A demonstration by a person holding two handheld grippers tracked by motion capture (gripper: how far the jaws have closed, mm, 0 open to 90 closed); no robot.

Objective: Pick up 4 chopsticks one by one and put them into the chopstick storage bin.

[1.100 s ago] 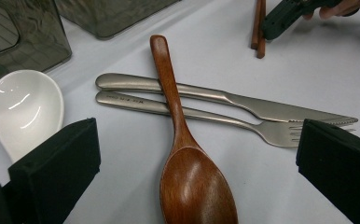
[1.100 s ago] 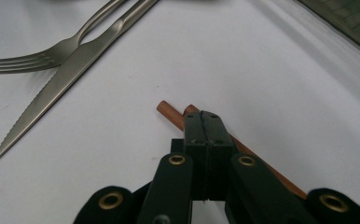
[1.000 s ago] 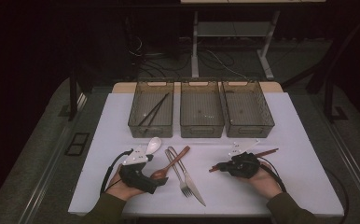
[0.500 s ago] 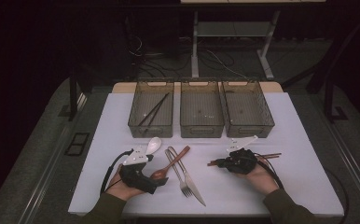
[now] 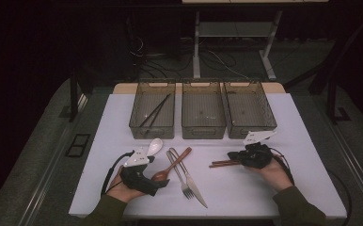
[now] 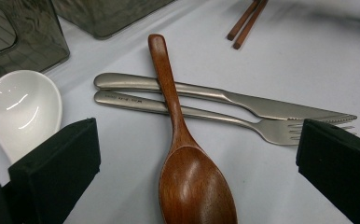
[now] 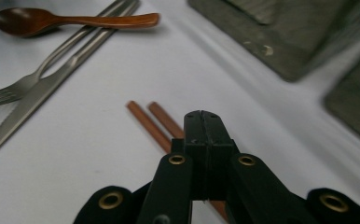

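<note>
Right gripper [image 5: 240, 160], jaws clamped on brown chopsticks [image 7: 146, 122], has lifted slightly toward the bins; left gripper [image 6: 192, 154] unmoved, jaws apart.

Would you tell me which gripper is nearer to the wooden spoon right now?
Left. The left gripper is open with the wooden spoon bowl between its jaws; the right gripper is across the table, shut on the brown chopsticks.

high view: dim, dark surroundings, only the white desk [image 5: 273, 188] lit from above, soft and grainy | left gripper view: bright, sharp on the wooden spoon [image 6: 187, 172], glare spots on the white spoon [image 6: 22, 109], jaws dark | right gripper view: trays [image 7: 280, 32] blurred, far cutlery soft, faint shadows under the chopsticks [image 7: 152, 123]
</note>
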